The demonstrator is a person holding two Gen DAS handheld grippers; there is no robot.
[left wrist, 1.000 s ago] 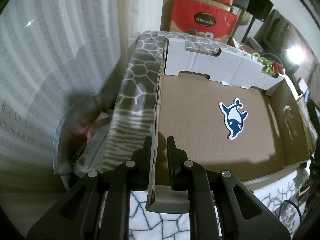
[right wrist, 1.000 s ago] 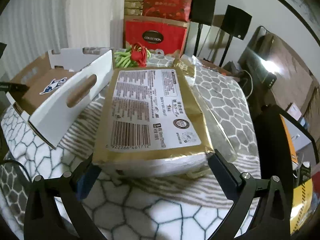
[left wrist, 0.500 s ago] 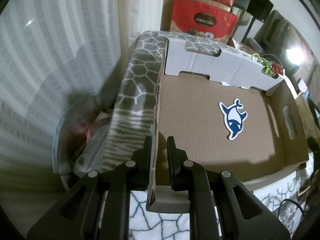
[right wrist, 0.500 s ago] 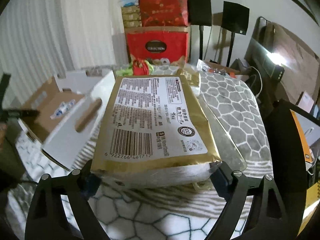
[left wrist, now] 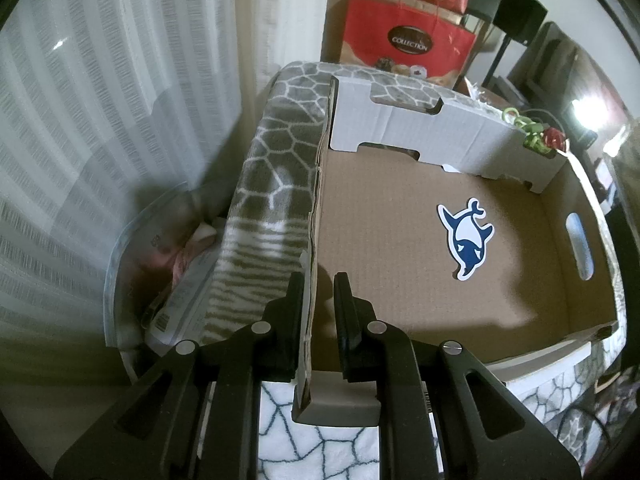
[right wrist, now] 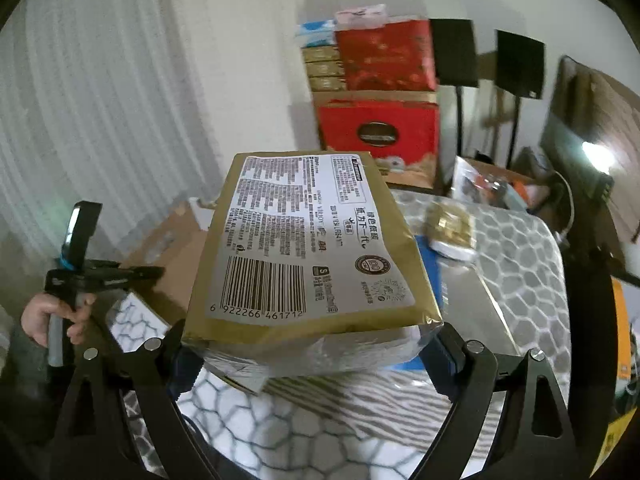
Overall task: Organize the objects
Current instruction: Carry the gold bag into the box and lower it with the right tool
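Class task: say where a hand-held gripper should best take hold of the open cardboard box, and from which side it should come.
Grip the cardboard box by its thin upright side wall, probably coming from above its open top edge, one finger inside and one outside. The wall is narrow enough to pinch; the left hand-held gripper straddles it this way.

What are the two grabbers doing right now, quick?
Left gripper: closed on the wall of the cardboard box.
Right gripper: closed on the gold pack, held up off the blanket.
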